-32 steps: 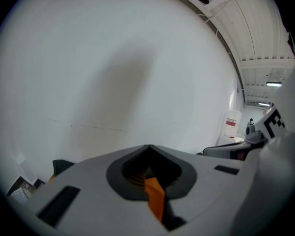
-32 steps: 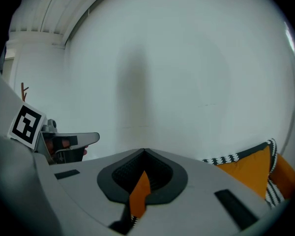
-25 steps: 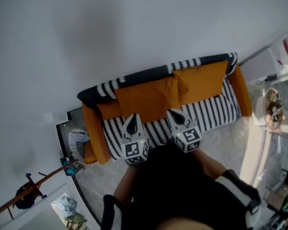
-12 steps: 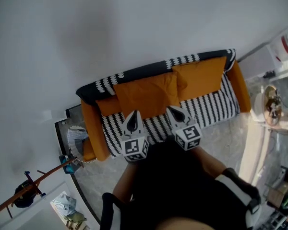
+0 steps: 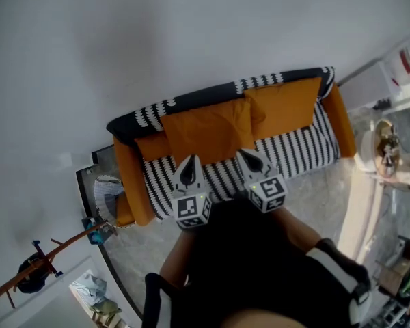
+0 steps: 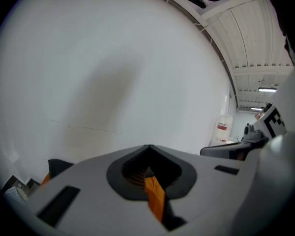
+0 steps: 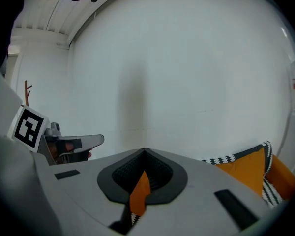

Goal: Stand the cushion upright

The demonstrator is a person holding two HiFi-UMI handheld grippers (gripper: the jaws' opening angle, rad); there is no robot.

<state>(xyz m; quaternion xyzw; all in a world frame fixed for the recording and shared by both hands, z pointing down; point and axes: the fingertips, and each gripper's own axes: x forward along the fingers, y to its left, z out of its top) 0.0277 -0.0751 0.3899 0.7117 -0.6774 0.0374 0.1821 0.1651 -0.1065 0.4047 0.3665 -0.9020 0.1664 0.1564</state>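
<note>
Since both orange cushions lean against the backrest of the sofa, the scene fits a cushion already propped as well as one slumped and waiting; I cannot tell which. Done well, its lower edge sits in the seat crease and the backrest bears its weight. The left cushion, at frame centre, runs long from lower left to upper right, its broad face toward the camera and one corner overlapping the right cushion. The left gripper and right gripper hover just below, jaws together on nothing.
</note>
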